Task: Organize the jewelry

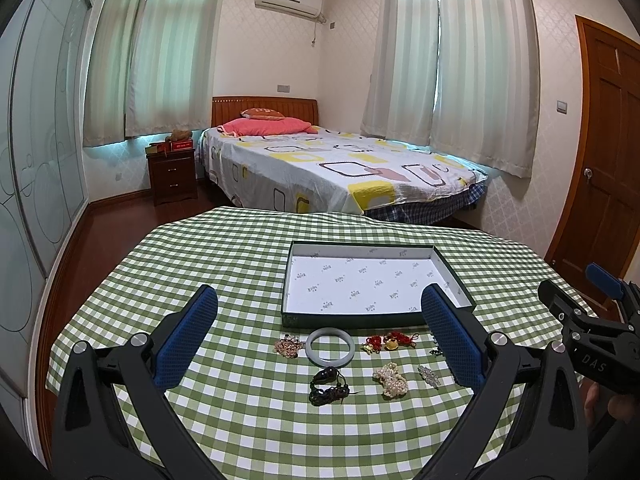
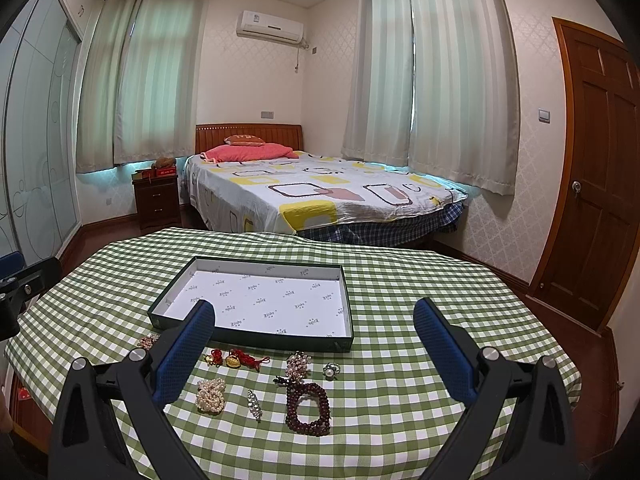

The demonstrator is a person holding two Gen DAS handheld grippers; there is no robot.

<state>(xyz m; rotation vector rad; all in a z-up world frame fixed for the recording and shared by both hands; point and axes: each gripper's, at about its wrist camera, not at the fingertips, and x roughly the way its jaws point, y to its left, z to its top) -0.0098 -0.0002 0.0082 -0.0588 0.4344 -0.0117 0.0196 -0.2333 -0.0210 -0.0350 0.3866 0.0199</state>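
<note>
An empty dark green tray (image 1: pixel 352 319) with a white printed lining lies on the checked tablecloth. Jewelry lies loose in front of it: a pale jade bangle (image 1: pixel 330 345), a pink bead cluster (image 1: pixel 289 347), red-cord gold charms (image 1: pixel 390 341), a black cord pendant (image 1: pixel 328 388), a pearl bracelet (image 1: pixel 391 378) and a rhinestone clip (image 1: pixel 428 375). The right wrist view adds a dark red bead bracelet (image 2: pixel 308 408), a crystal cluster (image 2: pixel 298 362) and a pearl ring (image 2: pixel 331 369). My left gripper (image 1: pixel 320 300) and right gripper (image 2: pixel 315 312) hover open above the pieces, holding nothing.
The table (image 2: pixel 440 280) is round-edged with a green and white checked cloth that drops off on all sides. Behind it stand a bed (image 1: pixel 340 168), a dark nightstand (image 1: pixel 173 176), curtained windows and a wooden door (image 2: pixel 600 184) at the right.
</note>
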